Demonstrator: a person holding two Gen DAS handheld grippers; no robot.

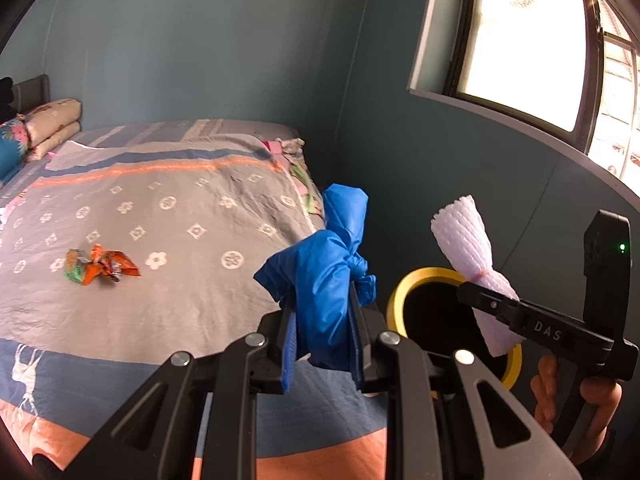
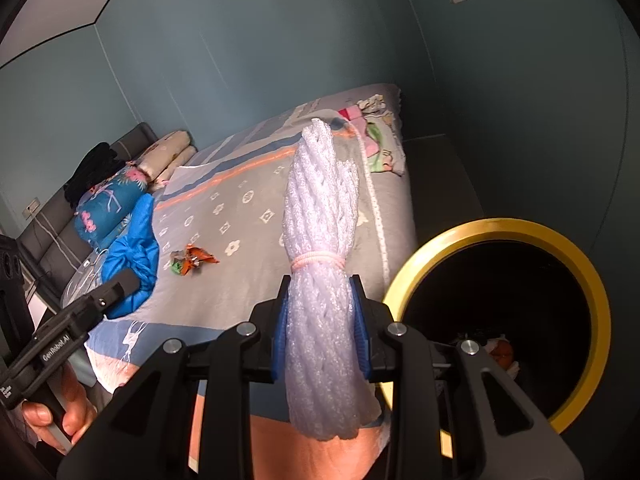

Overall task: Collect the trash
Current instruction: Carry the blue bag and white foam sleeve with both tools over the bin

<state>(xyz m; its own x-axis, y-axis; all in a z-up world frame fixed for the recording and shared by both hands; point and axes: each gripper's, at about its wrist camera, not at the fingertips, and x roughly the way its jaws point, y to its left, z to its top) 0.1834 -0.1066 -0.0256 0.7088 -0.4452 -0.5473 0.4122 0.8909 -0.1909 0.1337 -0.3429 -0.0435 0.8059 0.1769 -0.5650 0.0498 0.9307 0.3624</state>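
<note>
My left gripper is shut on a knotted blue plastic bag, held up over the bed's near corner. My right gripper is shut on a rolled white foam net tied with a pink band. That net also shows in the left wrist view, above the bin. A black bin with a yellow rim stands beside the bed, right of both grippers; some trash lies inside. A crumpled orange wrapper lies on the bedspread, left of my left gripper; in the right wrist view the wrapper sits beyond the blue bag.
The bed has a grey patterned cover, with pillows at the head and folded clothes at its far corner. A dark teal wall and a bright window are to the right. A hand holds the left gripper's handle.
</note>
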